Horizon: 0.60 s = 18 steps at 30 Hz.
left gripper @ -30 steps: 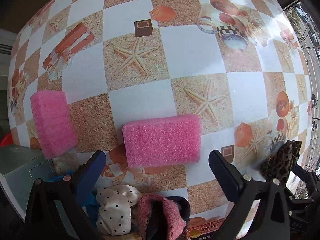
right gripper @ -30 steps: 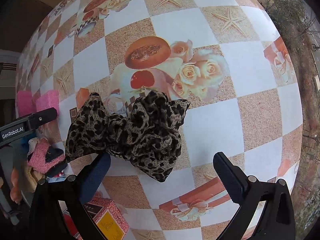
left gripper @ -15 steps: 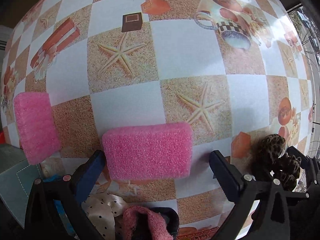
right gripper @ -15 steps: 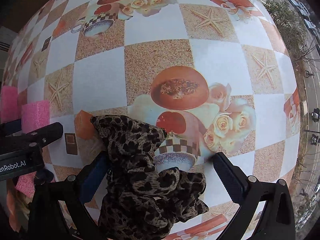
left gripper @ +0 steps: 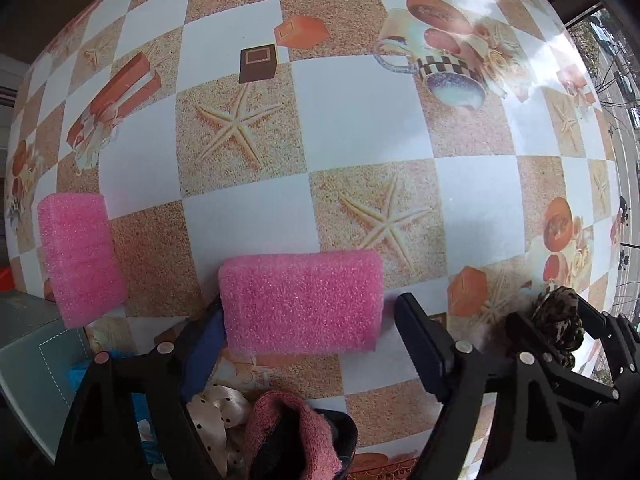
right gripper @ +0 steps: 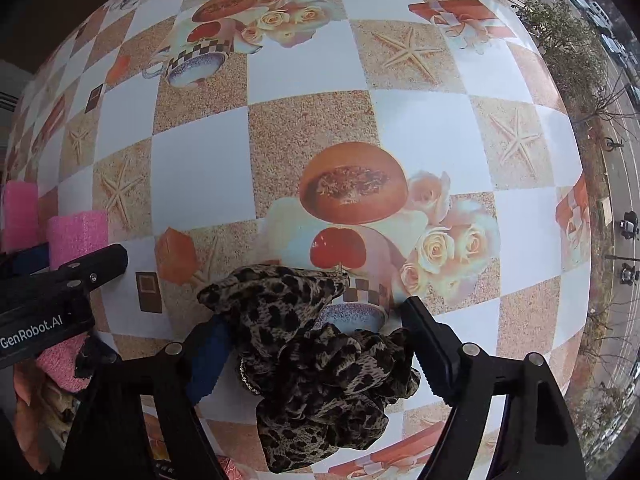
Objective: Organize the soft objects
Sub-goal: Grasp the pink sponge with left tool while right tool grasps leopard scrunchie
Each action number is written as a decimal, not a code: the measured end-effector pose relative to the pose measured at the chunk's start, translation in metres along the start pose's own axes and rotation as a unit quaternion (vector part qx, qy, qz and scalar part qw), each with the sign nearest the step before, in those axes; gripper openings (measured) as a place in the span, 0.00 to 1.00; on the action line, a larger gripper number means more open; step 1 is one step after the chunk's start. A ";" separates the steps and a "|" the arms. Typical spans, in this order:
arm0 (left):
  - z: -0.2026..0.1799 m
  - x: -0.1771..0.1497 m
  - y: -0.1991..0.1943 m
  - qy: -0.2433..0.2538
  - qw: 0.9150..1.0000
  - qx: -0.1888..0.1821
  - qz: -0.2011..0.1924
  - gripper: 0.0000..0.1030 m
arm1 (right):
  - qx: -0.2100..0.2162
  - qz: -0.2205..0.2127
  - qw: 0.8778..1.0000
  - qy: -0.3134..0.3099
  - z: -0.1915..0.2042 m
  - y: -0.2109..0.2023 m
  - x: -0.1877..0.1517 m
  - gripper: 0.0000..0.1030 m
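Note:
A pink foam sponge (left gripper: 300, 300) lies on the checked tablecloth between the fingers of my left gripper (left gripper: 308, 306). Its jaws are closing: the left pad touches the sponge's end, and a small gap shows at the right fingertip (left gripper: 406, 306). A second pink sponge (left gripper: 80, 256) lies further left. In the right wrist view a leopard-print scrunchie (right gripper: 316, 364) sits bunched between the fingers of my right gripper (right gripper: 314, 314). Those jaws are closing too, and both pads touch the fabric. Both grippers point down at the table.
A white polka-dot cloth (left gripper: 216, 404) and a pink knitted piece (left gripper: 288, 432) are heaped at the near edge. A grey box (left gripper: 32, 352) stands at the lower left. The two grippers work close together; the left gripper (right gripper: 60, 292) shows beside the right. Windows lie past the table's right edge.
Both pairs of jaws have narrowed. The right gripper moved over the scrunchie, which now sits between its fingers. The left gripper stayed over the sponge, now framed by its fingers.

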<state>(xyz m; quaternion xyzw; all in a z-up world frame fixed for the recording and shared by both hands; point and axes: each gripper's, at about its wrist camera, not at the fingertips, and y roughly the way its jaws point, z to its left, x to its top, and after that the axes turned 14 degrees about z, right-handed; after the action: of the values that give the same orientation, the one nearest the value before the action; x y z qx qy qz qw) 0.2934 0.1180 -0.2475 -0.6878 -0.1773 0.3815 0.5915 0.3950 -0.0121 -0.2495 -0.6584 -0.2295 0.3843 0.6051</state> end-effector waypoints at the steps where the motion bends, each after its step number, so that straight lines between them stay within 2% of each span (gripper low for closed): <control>1: -0.004 -0.001 -0.002 0.009 1.000 0.011 -0.003 0.71 | 0.000 -0.008 1.000 -0.004 0.002 -0.007 -0.004 0.47; 2: -0.007 -0.002 -0.004 0.017 1.000 0.020 -0.008 0.70 | 0.006 -0.011 1.000 -0.007 0.002 -0.010 -0.006 0.27; 3: -0.009 -0.004 -0.007 0.022 0.999 0.026 -0.019 0.70 | 0.018 -0.012 1.000 -0.006 -0.001 -0.011 -0.007 0.20; 10: -0.010 -0.029 -0.051 0.042 0.994 0.041 -0.092 0.70 | 0.074 -0.041 0.996 0.015 -0.022 -0.041 -0.021 0.19; 15: 0.004 -0.059 -0.086 0.042 0.991 0.024 -0.126 0.70 | 0.099 -0.050 0.994 0.025 -0.037 -0.062 -0.037 0.19; 18: 0.010 -0.080 -0.099 0.051 0.988 0.019 -0.146 0.70 | 0.115 -0.055 0.991 0.039 -0.047 -0.071 -0.059 0.19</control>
<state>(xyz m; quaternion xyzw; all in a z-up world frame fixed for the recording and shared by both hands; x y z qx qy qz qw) 0.2552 0.0926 -0.1283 -0.6617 -0.2376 0.2591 0.6623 0.4077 -0.0754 -0.1685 -0.5856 -0.1960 0.3485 0.7052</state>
